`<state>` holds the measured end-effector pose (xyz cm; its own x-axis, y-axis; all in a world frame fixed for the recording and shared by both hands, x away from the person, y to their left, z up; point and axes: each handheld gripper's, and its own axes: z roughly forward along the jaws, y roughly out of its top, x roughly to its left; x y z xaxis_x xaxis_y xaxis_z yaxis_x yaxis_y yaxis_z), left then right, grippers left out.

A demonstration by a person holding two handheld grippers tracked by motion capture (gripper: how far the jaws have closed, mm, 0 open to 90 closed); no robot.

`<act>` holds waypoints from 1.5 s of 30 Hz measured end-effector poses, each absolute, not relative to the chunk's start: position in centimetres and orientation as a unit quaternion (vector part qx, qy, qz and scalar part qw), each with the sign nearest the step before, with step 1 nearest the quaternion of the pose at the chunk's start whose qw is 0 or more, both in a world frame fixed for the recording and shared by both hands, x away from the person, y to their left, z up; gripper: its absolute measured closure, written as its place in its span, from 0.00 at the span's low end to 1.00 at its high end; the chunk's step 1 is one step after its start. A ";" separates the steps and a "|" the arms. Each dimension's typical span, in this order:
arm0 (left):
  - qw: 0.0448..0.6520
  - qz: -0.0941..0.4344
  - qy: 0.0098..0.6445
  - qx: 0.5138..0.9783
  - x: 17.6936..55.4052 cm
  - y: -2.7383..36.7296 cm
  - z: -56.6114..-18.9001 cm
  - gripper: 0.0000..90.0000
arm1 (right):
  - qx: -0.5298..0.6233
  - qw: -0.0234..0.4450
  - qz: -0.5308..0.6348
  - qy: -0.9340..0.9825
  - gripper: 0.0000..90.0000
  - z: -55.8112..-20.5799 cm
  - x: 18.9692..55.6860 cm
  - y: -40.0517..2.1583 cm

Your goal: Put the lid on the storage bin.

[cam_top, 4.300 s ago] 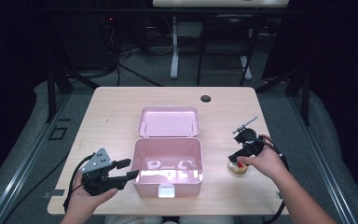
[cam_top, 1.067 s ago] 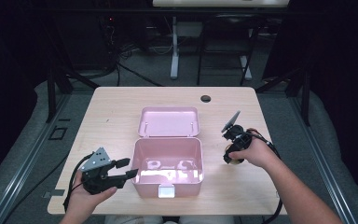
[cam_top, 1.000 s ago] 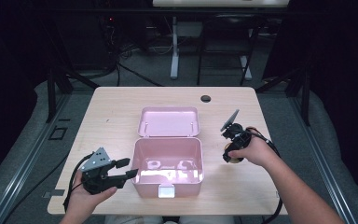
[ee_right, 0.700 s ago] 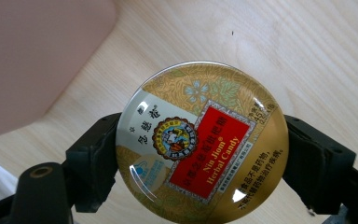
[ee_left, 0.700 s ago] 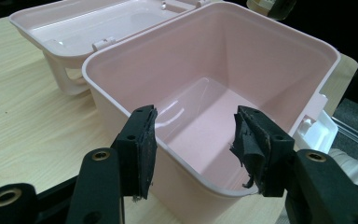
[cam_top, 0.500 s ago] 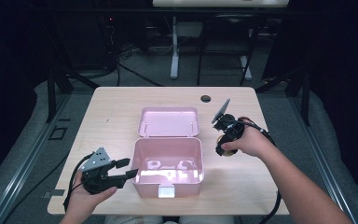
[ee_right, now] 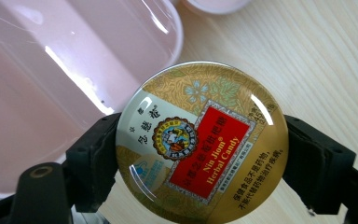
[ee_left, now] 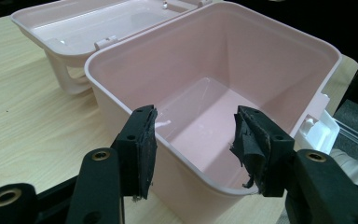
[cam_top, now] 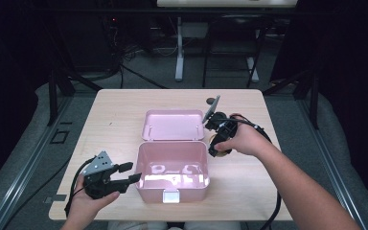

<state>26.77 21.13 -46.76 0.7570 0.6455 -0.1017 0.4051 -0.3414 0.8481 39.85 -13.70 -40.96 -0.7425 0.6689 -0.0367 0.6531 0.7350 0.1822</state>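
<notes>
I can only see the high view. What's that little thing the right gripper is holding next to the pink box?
Observer: A round gold candy tin, clamped between the right gripper jaws.
Operator: Does it have words on it?
Observer: Yes, a red label reading "Nin Jiom Herbal Candy".
Operator: Is anything inside the pink box?
Observer: No. The left gripper view shows the pink box bare inside, with the left gripper open at its near wall.

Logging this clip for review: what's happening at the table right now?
A person works with two handheld grippers. The right gripper is clamped on a round gold tin of Nin Jiom herbal candy, held above the table beside the open pink plastic box. The left gripper sits open at the box's near left wall, gripping nothing.
</notes>
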 end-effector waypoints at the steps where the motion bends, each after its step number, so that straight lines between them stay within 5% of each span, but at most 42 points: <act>1: 0.474 0.127 0.325 0.809 26.8 21.1 -46.8 0.54 | 0.352 0.050 0.080 0.931 0.22 -40.9 39.8 -13.5; 27: 0.473 0.125 0.326 0.809 26.8 21.1 -46.8 0.54 | 0.091 0.015 0.084 0.992 0.22 -42.0 37.2 -6.9; 45: 0.474 0.124 0.325 0.809 26.8 21.1 -46.9 0.53 | 0.046 0.020 0.038 0.998 0.22 -44.1 36.8 -5.6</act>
